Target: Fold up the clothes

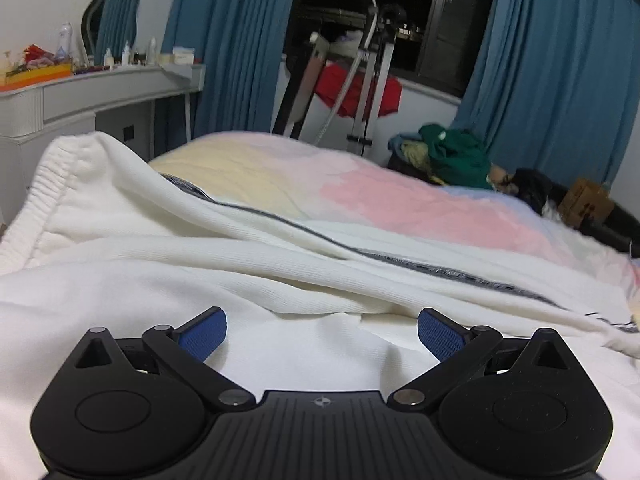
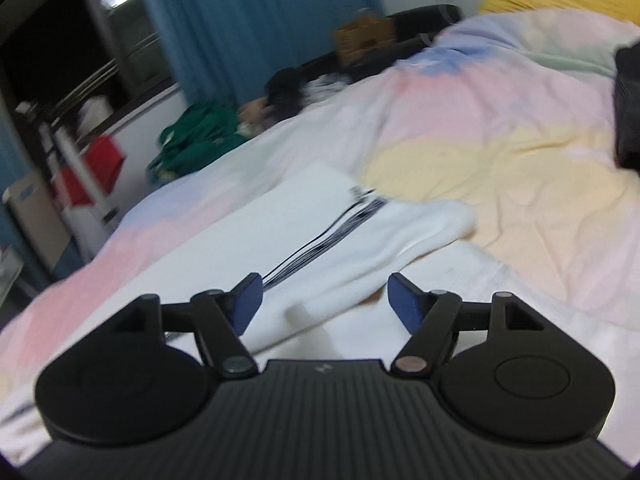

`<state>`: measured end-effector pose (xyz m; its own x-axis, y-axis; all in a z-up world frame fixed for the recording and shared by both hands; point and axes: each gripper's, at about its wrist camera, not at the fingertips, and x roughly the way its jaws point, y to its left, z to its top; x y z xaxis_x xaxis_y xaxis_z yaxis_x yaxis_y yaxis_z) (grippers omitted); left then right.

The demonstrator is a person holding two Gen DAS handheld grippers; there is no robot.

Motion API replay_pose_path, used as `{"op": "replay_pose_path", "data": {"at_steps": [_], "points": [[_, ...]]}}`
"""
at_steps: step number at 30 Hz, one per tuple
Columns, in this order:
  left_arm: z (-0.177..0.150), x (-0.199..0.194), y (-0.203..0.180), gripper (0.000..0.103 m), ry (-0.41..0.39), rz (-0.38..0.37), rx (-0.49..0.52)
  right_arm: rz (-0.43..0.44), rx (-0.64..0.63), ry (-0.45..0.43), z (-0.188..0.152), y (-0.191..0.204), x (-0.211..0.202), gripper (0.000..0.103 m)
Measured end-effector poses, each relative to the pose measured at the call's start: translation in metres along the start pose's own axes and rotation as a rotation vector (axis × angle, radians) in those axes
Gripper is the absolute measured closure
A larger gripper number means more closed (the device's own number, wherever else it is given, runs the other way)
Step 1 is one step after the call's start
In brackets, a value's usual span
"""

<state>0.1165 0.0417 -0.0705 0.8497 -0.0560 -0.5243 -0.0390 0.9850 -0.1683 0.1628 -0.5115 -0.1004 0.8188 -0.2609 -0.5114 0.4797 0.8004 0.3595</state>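
A white garment with a dark striped trim lies rumpled on the pastel bedspread. Its ribbed elastic band is raised at the left of the left wrist view. My left gripper is open just above the white cloth, holding nothing. In the right wrist view the same white garment stretches away with its dark stripes showing. My right gripper is open low over a fold of it, empty. The right view is blurred.
A white dressing table with bottles stands at the left. A metal stand with red cloth is by the window and blue curtains. A green garment pile and a cardboard box lie beyond the bed. A dark object sits at the right edge.
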Motion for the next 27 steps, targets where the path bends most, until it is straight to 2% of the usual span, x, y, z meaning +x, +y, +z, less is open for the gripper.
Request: {"op": "replay_pose_path", "data": {"at_steps": [5, 12, 14, 16, 17, 23, 27], "points": [[0.000, -0.031, 0.001, 0.000, -0.007, -0.054, -0.021, 0.117, -0.104, -0.026, -0.009, 0.042, -0.056, 0.031], [0.001, -0.075, 0.002, 0.000, 0.018, -0.083, -0.020, 0.265, -0.138, -0.075, -0.020, 0.076, -0.130, 0.030], [0.002, -0.088, -0.003, 0.000, 0.046, -0.088, 0.037, 0.292, -0.161, -0.105, -0.025, 0.081, -0.148, 0.027], [0.000, -0.102, -0.007, 0.000, 0.062, -0.097, 0.109, 0.320, -0.176, -0.128, -0.031, 0.086, -0.165, 0.017], [-0.003, -0.110, -0.007, 0.000, 0.055, -0.094, 0.125, 0.337, -0.175, -0.134, -0.035, 0.086, -0.172, 0.018], [-0.011, -0.136, 0.003, 0.000, 0.067, -0.087, 0.126, 0.357, -0.216, -0.132, -0.055, 0.093, -0.189, 0.018], [-0.008, -0.135, 0.009, 0.000, 0.085, -0.038, 0.100, 0.340, -0.255, -0.121, -0.060, 0.099, -0.185, 0.018]]}}
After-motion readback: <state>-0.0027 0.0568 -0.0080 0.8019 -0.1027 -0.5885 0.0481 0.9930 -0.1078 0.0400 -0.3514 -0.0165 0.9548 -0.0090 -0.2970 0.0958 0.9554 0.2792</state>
